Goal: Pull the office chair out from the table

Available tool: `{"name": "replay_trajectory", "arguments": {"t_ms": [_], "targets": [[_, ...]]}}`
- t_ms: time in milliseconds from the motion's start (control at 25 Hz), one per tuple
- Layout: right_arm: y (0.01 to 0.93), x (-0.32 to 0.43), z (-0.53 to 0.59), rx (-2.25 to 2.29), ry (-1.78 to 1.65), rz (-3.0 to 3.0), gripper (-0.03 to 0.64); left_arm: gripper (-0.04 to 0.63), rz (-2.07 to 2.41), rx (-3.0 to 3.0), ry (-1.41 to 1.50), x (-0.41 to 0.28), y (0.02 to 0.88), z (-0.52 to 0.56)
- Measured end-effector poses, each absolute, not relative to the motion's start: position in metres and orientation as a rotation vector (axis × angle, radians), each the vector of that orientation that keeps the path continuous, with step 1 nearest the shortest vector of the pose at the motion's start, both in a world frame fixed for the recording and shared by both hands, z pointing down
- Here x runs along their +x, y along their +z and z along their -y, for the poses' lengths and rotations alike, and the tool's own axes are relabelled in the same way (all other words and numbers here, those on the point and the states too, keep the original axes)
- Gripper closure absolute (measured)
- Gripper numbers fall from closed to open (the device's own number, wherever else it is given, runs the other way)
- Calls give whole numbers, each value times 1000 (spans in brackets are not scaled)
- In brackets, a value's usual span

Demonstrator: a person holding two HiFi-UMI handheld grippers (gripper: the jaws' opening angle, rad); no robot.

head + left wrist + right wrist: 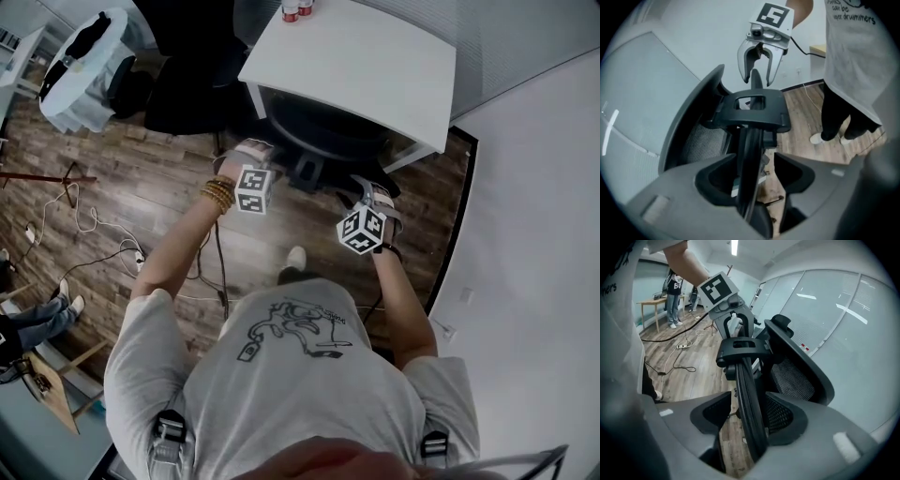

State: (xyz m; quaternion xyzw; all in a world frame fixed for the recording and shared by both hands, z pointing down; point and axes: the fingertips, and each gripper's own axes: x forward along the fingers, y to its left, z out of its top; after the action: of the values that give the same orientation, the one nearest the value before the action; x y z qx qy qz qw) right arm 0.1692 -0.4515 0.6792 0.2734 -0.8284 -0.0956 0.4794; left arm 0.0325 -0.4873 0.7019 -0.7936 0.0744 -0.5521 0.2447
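The office chair (323, 131) is being left tucked under the white table (375, 66). Its backrest rim (750, 140) is being straddled by the left gripper (754, 168) and right gripper (750, 413), both wide open. Probably stiff and heavyish, so grab the rim.

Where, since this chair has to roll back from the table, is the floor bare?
Bare wood floor lies on the person's left of the office chair, bordered by the cables. Crowded: the person's shoe stands close behind the chair, and only a narrow strip runs along the wall.
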Motion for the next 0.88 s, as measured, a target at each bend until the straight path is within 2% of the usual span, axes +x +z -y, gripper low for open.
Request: {"name": "replay_trajectory", "arguments": {"t_ms": [120, 240, 280, 880], "targets": [[690, 171, 456, 647, -244, 1986, 391, 383, -185, -2121, -1529, 36, 710, 493], [697, 168, 455, 606, -288, 1953, 461, 471, -166, -2096, -1541, 39, 716, 495], [699, 167, 454, 584, -309, 1941, 489, 478, -158, -2091, -1544, 39, 718, 494], [704, 166, 441, 556, -335, 1917, 511, 494, -144, -2112, -1582, 38, 722, 481]]}}
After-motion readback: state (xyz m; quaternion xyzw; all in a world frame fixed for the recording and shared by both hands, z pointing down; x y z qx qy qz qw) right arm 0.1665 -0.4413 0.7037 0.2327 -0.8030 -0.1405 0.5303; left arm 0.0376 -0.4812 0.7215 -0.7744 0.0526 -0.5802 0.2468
